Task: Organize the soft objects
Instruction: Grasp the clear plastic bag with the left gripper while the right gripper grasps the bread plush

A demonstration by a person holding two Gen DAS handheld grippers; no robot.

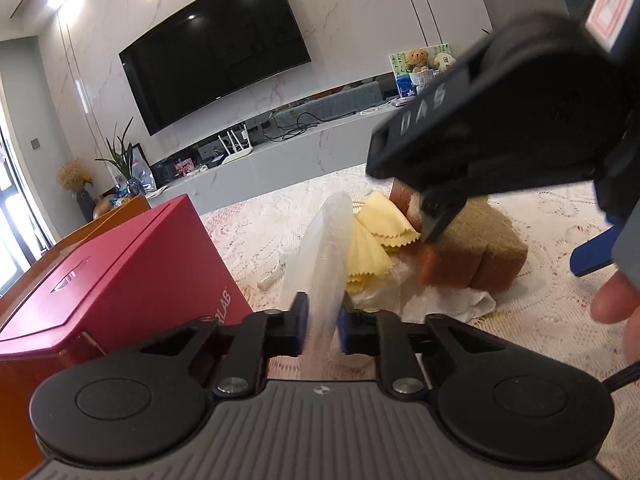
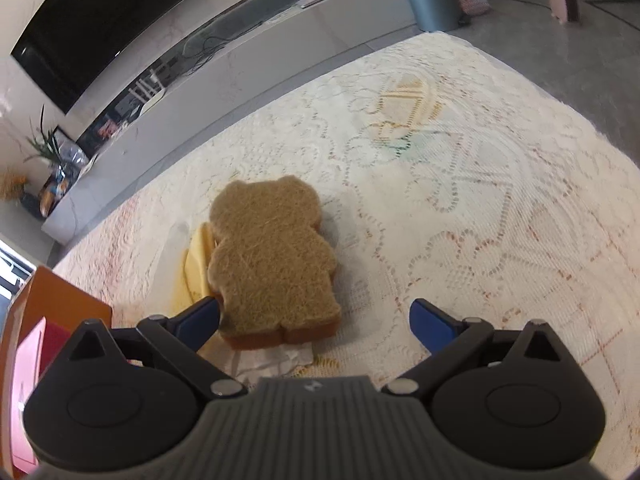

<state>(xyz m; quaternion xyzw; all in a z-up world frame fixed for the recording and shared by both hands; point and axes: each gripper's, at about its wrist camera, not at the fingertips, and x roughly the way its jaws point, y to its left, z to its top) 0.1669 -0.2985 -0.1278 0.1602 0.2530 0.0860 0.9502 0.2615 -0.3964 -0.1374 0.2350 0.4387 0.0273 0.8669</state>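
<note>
A brown bear-shaped sponge (image 2: pixel 272 264) lies flat on the lace tablecloth (image 2: pixel 460 208). It rests partly on yellow zigzag-edged cloths (image 1: pixel 380 224) and a crumpled white paper (image 1: pixel 452 300). My right gripper (image 2: pixel 316 320) is open just above the sponge's near end, its left finger beside the sponge's left edge, touching nothing. In the left wrist view the right gripper (image 1: pixel 514 242) hangs over the sponge (image 1: pixel 476 248). My left gripper (image 1: pixel 322 322) is shut on a translucent plastic bag (image 1: pixel 324 248) that stands up from the pile.
A red box (image 1: pixel 120 264) sits at the left on an orange stand (image 2: pixel 60 300), close to my left gripper. A person's fingers (image 1: pixel 616 300) show at the right edge. Beyond the table's far edge are a TV wall and low cabinet (image 1: pixel 280 156).
</note>
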